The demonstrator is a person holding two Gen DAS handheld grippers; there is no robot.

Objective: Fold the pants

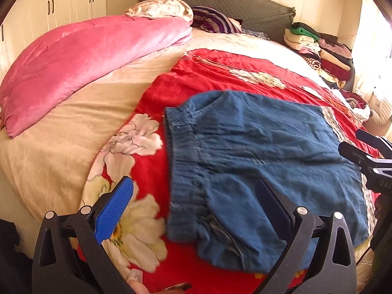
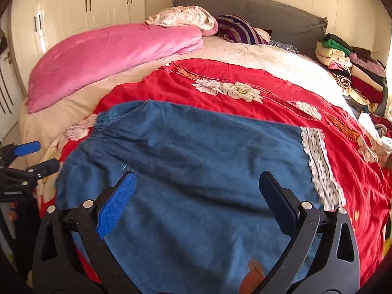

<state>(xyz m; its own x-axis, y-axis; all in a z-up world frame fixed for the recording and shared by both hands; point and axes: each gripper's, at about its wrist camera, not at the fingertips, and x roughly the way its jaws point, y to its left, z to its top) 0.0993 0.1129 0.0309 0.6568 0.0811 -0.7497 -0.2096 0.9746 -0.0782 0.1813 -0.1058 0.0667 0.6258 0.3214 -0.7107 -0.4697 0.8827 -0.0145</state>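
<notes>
Blue denim pants [image 1: 257, 156] with an elastic waistband [image 1: 183, 161] on the left and a white lace cuff [image 2: 318, 161] on the right lie folded on a red floral blanket [image 1: 208, 78]. My left gripper [image 1: 193, 193] is open and empty, hovering over the waistband end. My right gripper [image 2: 196, 188] is open and empty above the middle of the pants [image 2: 196, 152]. The right gripper also shows at the right edge of the left wrist view [image 1: 367, 152]; the left gripper shows at the left edge of the right wrist view [image 2: 27, 156].
A pink quilt [image 1: 80, 58] lies at the bed's far left. Pillows [image 1: 213, 19] sit by the grey headboard [image 1: 232, 2]. A pile of folded clothes [image 2: 350, 68] is at the far right. White wardrobes [image 2: 80, 7] stand behind.
</notes>
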